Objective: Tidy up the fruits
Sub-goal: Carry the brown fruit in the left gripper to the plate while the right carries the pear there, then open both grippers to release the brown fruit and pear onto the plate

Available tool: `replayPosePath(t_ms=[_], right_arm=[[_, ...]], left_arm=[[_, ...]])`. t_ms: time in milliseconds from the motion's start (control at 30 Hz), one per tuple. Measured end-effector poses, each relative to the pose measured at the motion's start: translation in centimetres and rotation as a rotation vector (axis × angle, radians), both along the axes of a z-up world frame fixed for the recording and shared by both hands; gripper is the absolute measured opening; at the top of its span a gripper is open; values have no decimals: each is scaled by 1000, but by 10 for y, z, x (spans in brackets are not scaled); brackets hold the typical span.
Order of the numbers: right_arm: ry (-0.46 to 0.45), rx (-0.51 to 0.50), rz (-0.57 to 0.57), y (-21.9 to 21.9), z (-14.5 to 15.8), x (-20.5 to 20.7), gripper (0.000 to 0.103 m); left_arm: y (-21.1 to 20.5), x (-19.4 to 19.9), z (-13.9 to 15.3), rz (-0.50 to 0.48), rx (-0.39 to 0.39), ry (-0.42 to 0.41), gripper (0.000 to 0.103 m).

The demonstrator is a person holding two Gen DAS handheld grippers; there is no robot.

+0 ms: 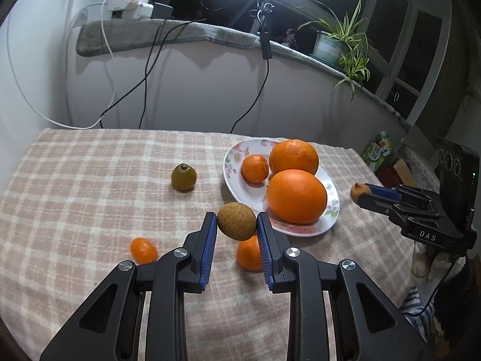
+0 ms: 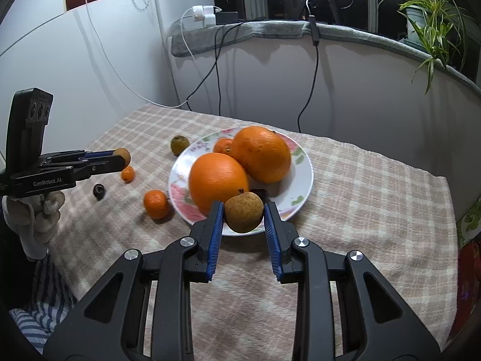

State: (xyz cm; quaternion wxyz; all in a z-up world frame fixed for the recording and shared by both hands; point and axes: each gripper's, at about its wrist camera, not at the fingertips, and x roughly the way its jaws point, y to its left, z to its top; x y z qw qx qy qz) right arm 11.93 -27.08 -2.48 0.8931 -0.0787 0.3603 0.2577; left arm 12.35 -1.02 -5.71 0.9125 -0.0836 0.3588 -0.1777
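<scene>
Checked cloth is covering the bench, with a grey-padded sill and dark windows lying beyond it. Left tongs are pinching a small brown speckled fruit between their blue pads, holding it clear of the cloth just in front of the near rim of the flowered plate. Directly beneath them a small tangerine is sitting on the cloth, and another small orange fruit is lying to the near left. Farther left and back, a greenish-brown fruit is resting alone.

Right tongs are gripping a second brown fruit with a stubby stem, hanging over the near edge of the plate, just in front of the nearer large orange. Behind that one, the farther large orange and a small mandarin are sitting in the plate, the two large ones touching. In the right wrist view, a small dark round object is lying on the cloth at the left, near a gloved hand that is holding the left tongs.

A potted spider plant is standing on the sill at the far right, and cables are hanging down the wall.
</scene>
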Motion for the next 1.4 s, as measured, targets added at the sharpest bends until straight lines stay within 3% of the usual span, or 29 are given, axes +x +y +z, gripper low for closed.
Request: replayPosePath(t_ms=[600,1400], right_arm=[[30,-24,-33,-9,-15,30,29],[61,-30,-26,-4,-27,45,29]], left_arm=[[-25,39,-11,-17,45,34,26],[-38,54,-18,-34,79,50,26]])
